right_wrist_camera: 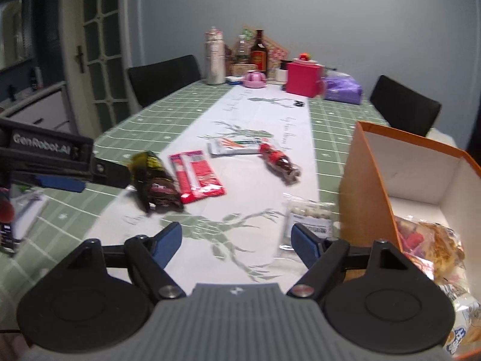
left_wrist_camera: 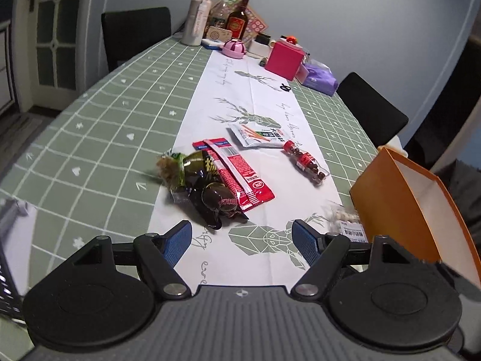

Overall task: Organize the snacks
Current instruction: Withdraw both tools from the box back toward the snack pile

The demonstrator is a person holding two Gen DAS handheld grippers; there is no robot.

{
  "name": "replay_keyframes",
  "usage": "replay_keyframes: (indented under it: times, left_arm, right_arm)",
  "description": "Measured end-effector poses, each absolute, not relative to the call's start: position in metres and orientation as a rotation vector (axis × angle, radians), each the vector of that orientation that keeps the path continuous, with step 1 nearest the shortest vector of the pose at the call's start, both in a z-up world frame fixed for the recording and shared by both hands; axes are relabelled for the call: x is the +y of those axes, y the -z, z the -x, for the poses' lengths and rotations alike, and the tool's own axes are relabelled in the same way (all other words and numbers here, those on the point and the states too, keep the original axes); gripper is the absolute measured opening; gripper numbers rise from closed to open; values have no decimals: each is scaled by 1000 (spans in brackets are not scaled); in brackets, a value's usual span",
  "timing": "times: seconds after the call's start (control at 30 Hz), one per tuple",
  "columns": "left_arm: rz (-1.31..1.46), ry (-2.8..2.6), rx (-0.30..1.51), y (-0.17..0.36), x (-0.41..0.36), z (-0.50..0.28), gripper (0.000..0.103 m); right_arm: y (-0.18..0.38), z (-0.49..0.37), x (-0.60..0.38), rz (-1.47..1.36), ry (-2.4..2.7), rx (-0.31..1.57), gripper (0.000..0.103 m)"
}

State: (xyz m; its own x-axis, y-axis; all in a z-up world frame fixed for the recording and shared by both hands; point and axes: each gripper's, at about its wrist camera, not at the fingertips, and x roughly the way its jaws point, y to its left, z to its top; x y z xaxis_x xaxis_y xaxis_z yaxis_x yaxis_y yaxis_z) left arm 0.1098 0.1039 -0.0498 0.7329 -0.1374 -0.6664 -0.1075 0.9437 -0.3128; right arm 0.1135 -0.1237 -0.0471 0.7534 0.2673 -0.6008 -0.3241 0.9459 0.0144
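Observation:
Several snacks lie on the white runner of the table point(left_wrist_camera: 99, 138). They are a heap of dark wrappers point(left_wrist_camera: 207, 192), a red packet point(left_wrist_camera: 240, 177), a white packet point(left_wrist_camera: 258, 135) and a small bottle of chocolate balls point(left_wrist_camera: 306, 162). A clear bag of white candies point(left_wrist_camera: 342, 219) lies against the orange box point(left_wrist_camera: 399, 204). My left gripper point(left_wrist_camera: 242, 240) is open and empty, just short of the dark wrappers. My right gripper point(right_wrist_camera: 237, 240) is also open and empty, with the clear bag point(right_wrist_camera: 309, 219) beside its right finger. Several packaged snacks point(right_wrist_camera: 433, 240) lie in the orange box point(right_wrist_camera: 369, 186).
Bottles point(left_wrist_camera: 237, 21), a pink box point(left_wrist_camera: 284, 58) and a purple pack point(left_wrist_camera: 318, 78) crowd the table's far end. Black chairs point(left_wrist_camera: 135, 33) stand at the far left and at the right point(left_wrist_camera: 372, 111). A glazed door point(right_wrist_camera: 102, 45) is at the left. The left gripper's body point(right_wrist_camera: 54, 153) crosses the right wrist view.

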Motion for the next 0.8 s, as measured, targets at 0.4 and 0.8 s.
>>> replay_keyframes:
  times: [0.4, 0.8]
  left_arm:
    - [431, -28, 741, 82, 110, -131, 89]
    - [485, -66, 760, 98, 112, -167, 89]
  right_arm:
    - [83, -129, -101, 228, -80, 607, 72]
    - [103, -164, -90, 295, -17, 637, 62]
